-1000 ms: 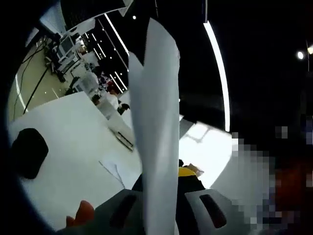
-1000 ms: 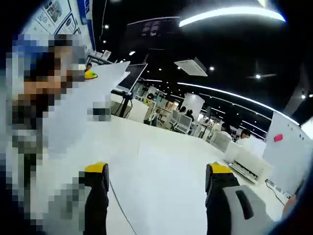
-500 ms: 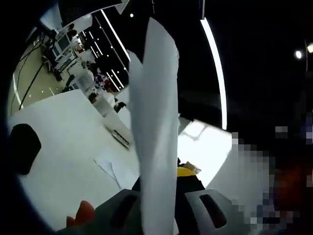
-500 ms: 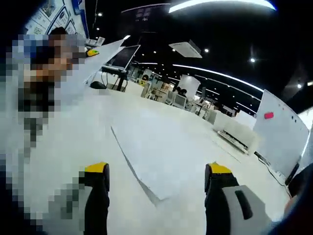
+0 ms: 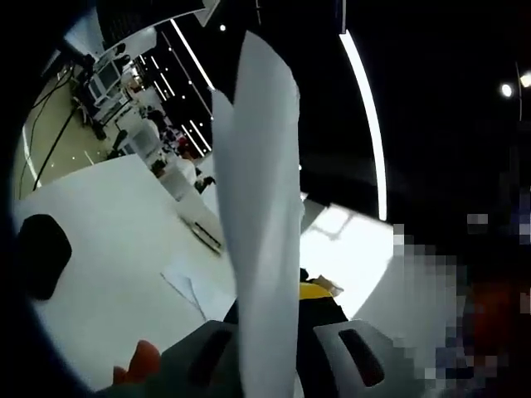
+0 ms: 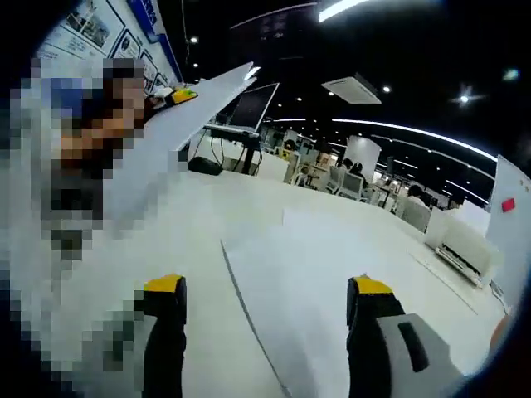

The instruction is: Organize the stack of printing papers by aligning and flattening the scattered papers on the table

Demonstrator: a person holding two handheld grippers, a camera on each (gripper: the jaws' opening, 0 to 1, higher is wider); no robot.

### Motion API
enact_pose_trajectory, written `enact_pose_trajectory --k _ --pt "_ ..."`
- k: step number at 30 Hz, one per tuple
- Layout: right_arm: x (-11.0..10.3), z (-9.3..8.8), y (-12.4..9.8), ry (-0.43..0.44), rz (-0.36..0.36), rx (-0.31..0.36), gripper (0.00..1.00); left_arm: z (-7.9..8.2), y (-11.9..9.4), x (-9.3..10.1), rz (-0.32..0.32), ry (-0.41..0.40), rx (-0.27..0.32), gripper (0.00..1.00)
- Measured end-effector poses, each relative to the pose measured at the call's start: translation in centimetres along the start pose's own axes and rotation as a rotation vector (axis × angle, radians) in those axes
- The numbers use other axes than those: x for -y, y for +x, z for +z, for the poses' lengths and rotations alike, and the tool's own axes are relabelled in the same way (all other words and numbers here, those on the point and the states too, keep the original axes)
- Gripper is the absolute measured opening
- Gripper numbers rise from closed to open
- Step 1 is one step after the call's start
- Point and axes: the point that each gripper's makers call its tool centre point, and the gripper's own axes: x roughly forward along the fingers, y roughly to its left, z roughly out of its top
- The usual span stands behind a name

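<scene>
In the left gripper view, a white paper sheet (image 5: 261, 191) stands upright between the jaws of my left gripper (image 5: 272, 319), which is shut on its lower edge. One yellow fingertip (image 5: 319, 291) peeks out beside the sheet. Another sheet (image 5: 197, 282) lies flat on the white table (image 5: 108, 224). In the right gripper view, my right gripper (image 6: 265, 290) is open with nothing between its yellow-tipped fingers (image 6: 163, 287). It hovers just above a flat sheet (image 6: 332, 274) on the table. The left gripper's held sheet (image 6: 174, 124) rises at the upper left.
A black rounded object (image 5: 40, 255) sits on the table at the left, and a dark pen-like item (image 5: 207, 236) lies further back. A person stands at the left of the right gripper view. Desks, monitors (image 6: 253, 104) and a whiteboard (image 6: 510, 224) fill the room behind.
The right gripper view has swung, so the flat sheet now lies more squarely ahead of the open jaws. The left gripper and its held sheet have hardly moved.
</scene>
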Motion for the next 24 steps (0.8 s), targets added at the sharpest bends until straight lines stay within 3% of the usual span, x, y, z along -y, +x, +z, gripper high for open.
enact_pose_trajectory --k 1,7,10,11,16,18,24 --pt "0.2 0.1 0.7 0.002 0.002 0.006 0.74 0.0 -0.1 -0.1 0.002 -0.004 0.001 0.06" --pt "1.9 -1.1 2.5 0.203 0.001 0.003 0.66 0.6 -0.5 -0.3 -0.002 -0.007 0.006 0.06" --pt "2.5 -1.3 2.4 0.241 -0.006 0.007 0.51 0.7 -0.5 -0.3 -0.006 -0.009 0.01 0.06" --pt "2.5 -1.3 2.3 0.243 -0.008 0.006 0.41 0.7 -0.5 -0.3 -0.007 -0.012 0.009 0.06" --pt "3.0 -1.3 2.2 0.264 -0.007 0.012 0.26 0.6 -0.4 -0.2 -0.015 -0.015 0.007 0.06" --pt "3.1 -1.4 2.1 0.267 -0.012 0.01 0.15 0.4 -0.3 0.0 -0.017 -0.017 0.007 0.06" --pt "3.3 -1.6 2.2 0.287 -0.009 0.004 0.0 0.4 -0.3 0.2 -0.018 -0.017 0.006 0.06"
